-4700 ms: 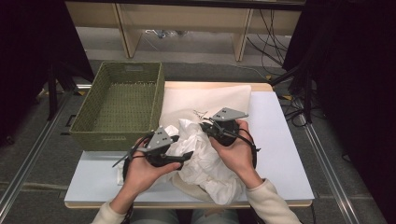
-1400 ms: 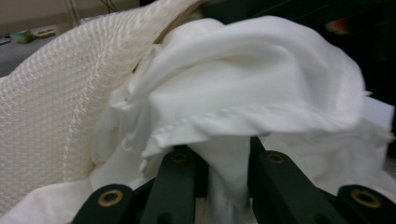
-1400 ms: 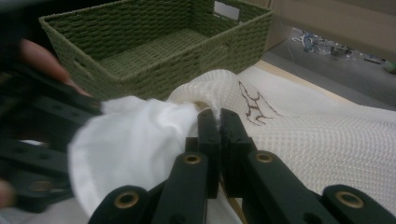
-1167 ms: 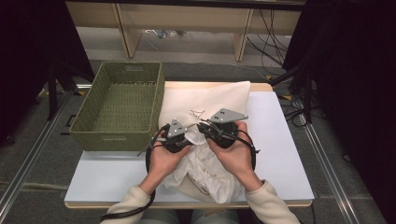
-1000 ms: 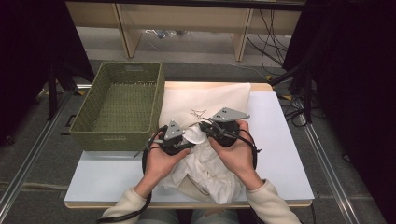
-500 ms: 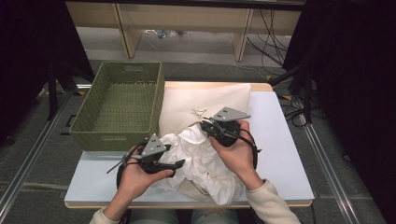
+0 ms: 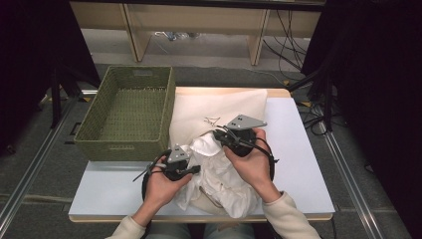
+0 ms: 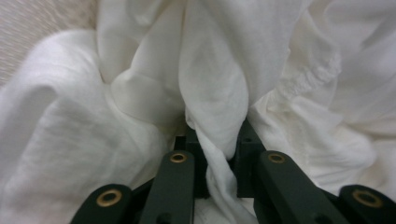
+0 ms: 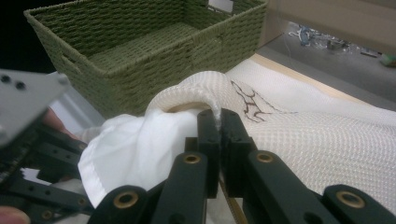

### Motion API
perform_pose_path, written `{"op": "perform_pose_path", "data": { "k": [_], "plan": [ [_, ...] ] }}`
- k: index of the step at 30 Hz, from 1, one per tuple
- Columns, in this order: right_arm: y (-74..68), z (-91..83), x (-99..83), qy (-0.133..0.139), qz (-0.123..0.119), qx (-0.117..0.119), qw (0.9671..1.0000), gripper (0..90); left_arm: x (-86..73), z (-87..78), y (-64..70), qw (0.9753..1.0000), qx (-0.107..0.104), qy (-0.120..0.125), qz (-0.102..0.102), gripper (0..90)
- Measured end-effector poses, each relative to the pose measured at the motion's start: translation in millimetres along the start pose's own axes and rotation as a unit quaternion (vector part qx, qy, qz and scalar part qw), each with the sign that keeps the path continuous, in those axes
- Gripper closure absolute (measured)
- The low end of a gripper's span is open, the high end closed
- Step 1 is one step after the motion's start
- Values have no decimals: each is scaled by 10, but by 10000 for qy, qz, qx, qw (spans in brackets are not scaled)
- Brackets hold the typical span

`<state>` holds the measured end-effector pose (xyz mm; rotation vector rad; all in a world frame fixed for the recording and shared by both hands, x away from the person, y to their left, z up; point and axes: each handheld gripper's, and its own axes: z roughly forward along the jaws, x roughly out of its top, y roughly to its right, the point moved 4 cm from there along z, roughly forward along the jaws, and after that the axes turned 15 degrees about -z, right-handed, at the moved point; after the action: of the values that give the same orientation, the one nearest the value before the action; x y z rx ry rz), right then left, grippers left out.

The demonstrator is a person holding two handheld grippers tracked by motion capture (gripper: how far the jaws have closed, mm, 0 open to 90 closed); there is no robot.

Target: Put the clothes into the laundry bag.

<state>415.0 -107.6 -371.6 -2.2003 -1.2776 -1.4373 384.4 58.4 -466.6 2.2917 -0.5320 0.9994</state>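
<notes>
Both grippers are clamped on cloth near the front edge of the tabletop: the right gripper (image 7: 219, 133) pinches the mesh laundry bag's (image 9: 327, 140) opening, while the left gripper (image 7: 195, 170), back from there, grips the white garment (image 8: 219, 93), likely pulling it out

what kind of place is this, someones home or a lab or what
Most likely a lab or recording setup, not a home. The white table stands between dark curtains, loose cables trail over the bare floor behind it, and metal rails run along both sides.
</notes>
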Motion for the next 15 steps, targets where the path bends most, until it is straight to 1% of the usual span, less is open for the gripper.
{"op": "perform_pose_path", "data": {
  "k": [1, 2, 3, 4, 6, 7, 8, 9, 10, 11, 12, 14, 15],
  "plan": [
    [3, -8, 3, 0, -11, -57, 10000, 886, 33, -44, 25, 9998, -60, 166, -87, 809],
    [-5, -8, 8, 5, 5, -24, 10000, 887, 81, -107, 49, 9992, -126, 321, -182, 814],
    [-5, -7, 20, 78, 16, -90, 9999, 886, 131, -159, 78, 9984, -184, 475, -233, 817],
    [-20, -15, 32, 56, 42, -26, 10000, 887, 173, -201, 104, 9979, -192, 578, -240, 818],
    [-22, -36, 49, 115, -36, -99, 9999, 887, 261, -255, 151, 9960, -302, 792, -275, 818],
    [-36, -41, 56, 120, -30, -34, 9999, 887, 300, -275, 172, 9954, -276, 871, -273, 818],
    [-47, -45, 66, 142, -30, -53, 9999, 888, 338, -280, 188, 9954, -256, 901, -207, 818],
    [-49, -48, 76, 206, -80, -106, 9997, 888, 366, -269, 198, 9956, -224, 896, -182, 818],
    [-67, -44, 89, 271, -49, -62, 9996, 888, 385, -248, 200, 9956, -177, 901, -171, 817],
    [-74, -55, 94, 231, -63, -54, 9997, 889, 400, -218, 191, 9959, -131, 891, -119, 817],
    [-85, -60, 97, 211, -39, -4, 9998, 889, 407, -182, 179, 9962, -72, 865, -104, 817],
    [-86, -67, 95, 201, -48, 4, 9998, 889, 417, -85, 129, 9964, 67, 841, -97, 815],
    [-79, -63, 95, 216, -81, -28, 9997, 889, 420, -36, 87, 9966, 165, 809, -61, 814]
  ]
}}
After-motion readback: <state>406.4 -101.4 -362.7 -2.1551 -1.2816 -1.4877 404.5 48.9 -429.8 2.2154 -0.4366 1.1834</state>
